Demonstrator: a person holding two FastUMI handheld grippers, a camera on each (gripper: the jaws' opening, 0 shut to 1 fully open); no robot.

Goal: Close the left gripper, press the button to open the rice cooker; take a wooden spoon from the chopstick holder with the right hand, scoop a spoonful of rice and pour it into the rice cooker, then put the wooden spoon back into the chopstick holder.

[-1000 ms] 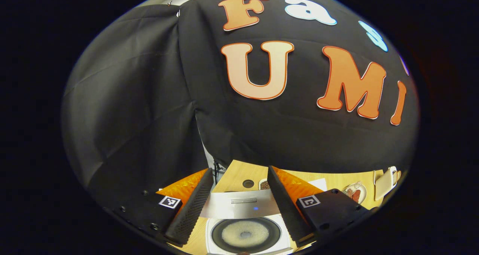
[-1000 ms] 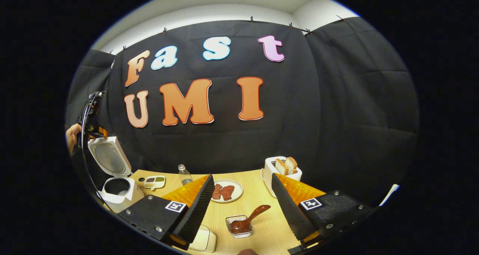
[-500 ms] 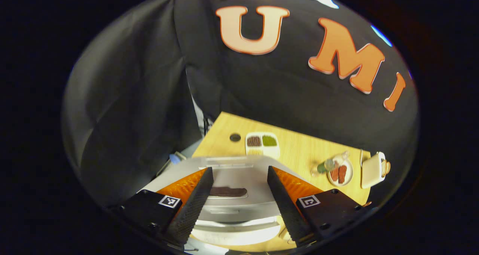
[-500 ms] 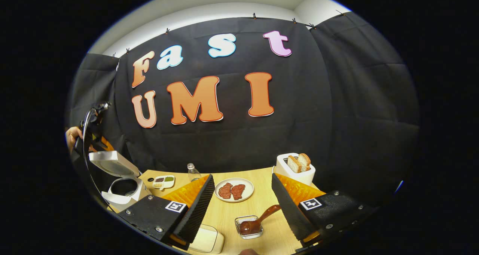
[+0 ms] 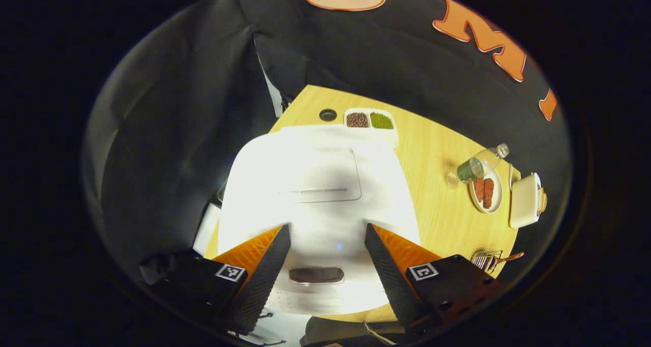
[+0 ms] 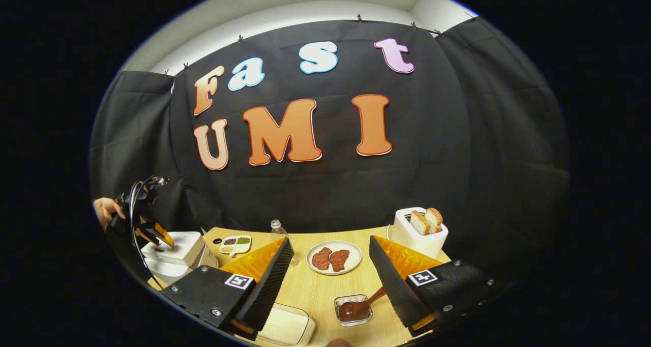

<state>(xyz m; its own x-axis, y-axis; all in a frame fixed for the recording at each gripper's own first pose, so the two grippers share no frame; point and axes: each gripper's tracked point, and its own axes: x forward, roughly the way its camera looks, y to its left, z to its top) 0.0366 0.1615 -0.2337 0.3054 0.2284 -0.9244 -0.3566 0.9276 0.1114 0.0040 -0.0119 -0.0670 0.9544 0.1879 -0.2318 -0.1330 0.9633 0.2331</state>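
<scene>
the left gripper (image 5: 323,281) hangs right over the white rice cooker (image 5: 318,204), and its two fingers are spread wide with nothing between them. the rice cooker lid is down flat. the dark button (image 5: 316,275) at the front of the lid sits in the gap between the fingers. behind the cooker on the worktop (image 5: 437,204) there is a small white tray (image 5: 370,120) with brown and green bits in it. to the right lie a clear bottle (image 5: 477,165) on its side, a plate of meat (image 5: 486,193) and a white toaster (image 5: 525,200).

the right gripper (image 6: 330,286) is up above the worktop, and its fingers are spread wide too, holding nothing. between the fingers you can see a small clear holder (image 6: 353,310) with the wooden spoon (image 6: 360,306) lying in it, its handle pointing up to the right. a white box (image 6: 287,326) sits just left of the holder. farther back are the plate of meat, the toaster with two slices of bread (image 6: 427,220), and the bottle. far to the left, a hand (image 6: 107,209) holds the left gripper above the rice cooker.
</scene>
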